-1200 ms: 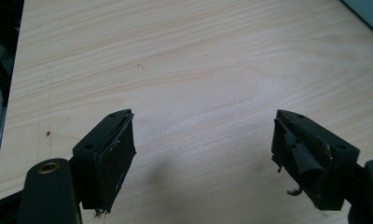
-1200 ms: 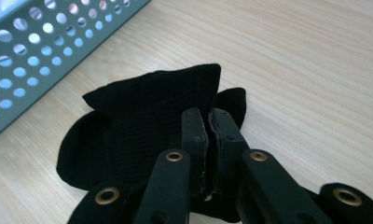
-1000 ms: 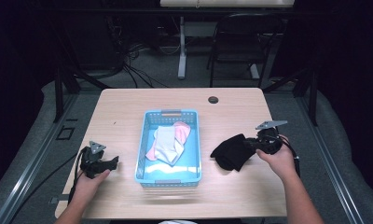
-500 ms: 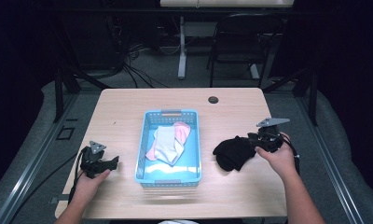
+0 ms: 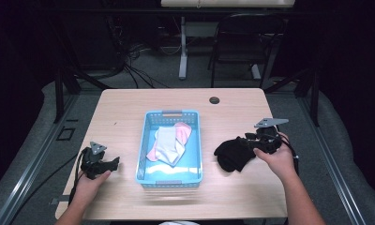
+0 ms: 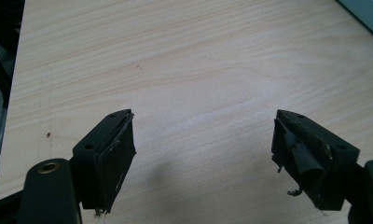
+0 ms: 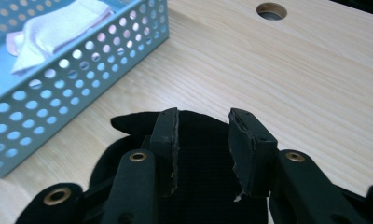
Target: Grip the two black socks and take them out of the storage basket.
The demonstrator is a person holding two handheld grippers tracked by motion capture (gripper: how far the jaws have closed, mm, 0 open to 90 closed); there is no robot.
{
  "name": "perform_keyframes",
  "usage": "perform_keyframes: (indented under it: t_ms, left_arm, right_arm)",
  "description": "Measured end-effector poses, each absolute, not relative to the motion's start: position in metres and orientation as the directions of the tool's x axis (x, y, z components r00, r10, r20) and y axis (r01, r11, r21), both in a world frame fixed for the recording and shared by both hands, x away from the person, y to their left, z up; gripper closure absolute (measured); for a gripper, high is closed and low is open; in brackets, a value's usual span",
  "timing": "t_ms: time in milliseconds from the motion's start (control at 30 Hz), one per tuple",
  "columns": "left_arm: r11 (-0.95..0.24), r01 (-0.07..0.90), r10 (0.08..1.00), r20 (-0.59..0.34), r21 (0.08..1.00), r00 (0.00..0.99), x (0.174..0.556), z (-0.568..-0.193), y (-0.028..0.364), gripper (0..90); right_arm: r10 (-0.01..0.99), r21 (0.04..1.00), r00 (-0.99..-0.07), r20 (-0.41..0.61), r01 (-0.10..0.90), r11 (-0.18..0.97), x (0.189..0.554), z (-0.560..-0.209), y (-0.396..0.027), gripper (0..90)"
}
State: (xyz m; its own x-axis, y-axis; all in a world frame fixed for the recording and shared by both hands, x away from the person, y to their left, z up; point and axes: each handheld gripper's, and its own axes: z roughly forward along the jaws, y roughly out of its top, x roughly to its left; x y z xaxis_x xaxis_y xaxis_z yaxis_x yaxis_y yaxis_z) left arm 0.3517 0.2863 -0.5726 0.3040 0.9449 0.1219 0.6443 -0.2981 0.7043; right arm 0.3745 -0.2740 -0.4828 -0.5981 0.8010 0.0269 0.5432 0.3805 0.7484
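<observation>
The right hand-held gripper (image 5: 257,140) has lowered the black garment (image 5: 232,153) onto the desk (image 5: 129,108); its jaws stand slightly parted, likely letting go. The left hand-held gripper (image 6: 203,163) waits wide open.

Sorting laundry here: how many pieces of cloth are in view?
3. A white cloth and a pink cloth lie in the blue basket; a black cloth lies at the right gripper. More may hide underneath.

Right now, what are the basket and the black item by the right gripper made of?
Blue basket: looks like moulded plastic, matte, with walls punched in regular round holes. Black item: soft fabric, matte, apparently knit, lying crumpled at the right gripper; the garment type is unclear.
</observation>
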Motion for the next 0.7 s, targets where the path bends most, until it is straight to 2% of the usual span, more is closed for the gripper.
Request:
perform_keyframes:
  t_ms: [367,700]
  left_arm:
    - [-0.297,0.644,0.945,0.12,0.705,0.305,0.352,-0.573,0.286,21.2]
    - [-0.296,0.645,0.945,0.119,0.705,0.304,0.352,-0.573,0.287,21.2]
  right_arm:
    - [0.757,0.764,-0.654,-0.011,0.483,0.428,0.354,-0.461,-0.241,62.8]
    - [0.737,0.766,-0.675,-0.032,0.457,0.451,0.335,-0.461,-0.222,61.2]
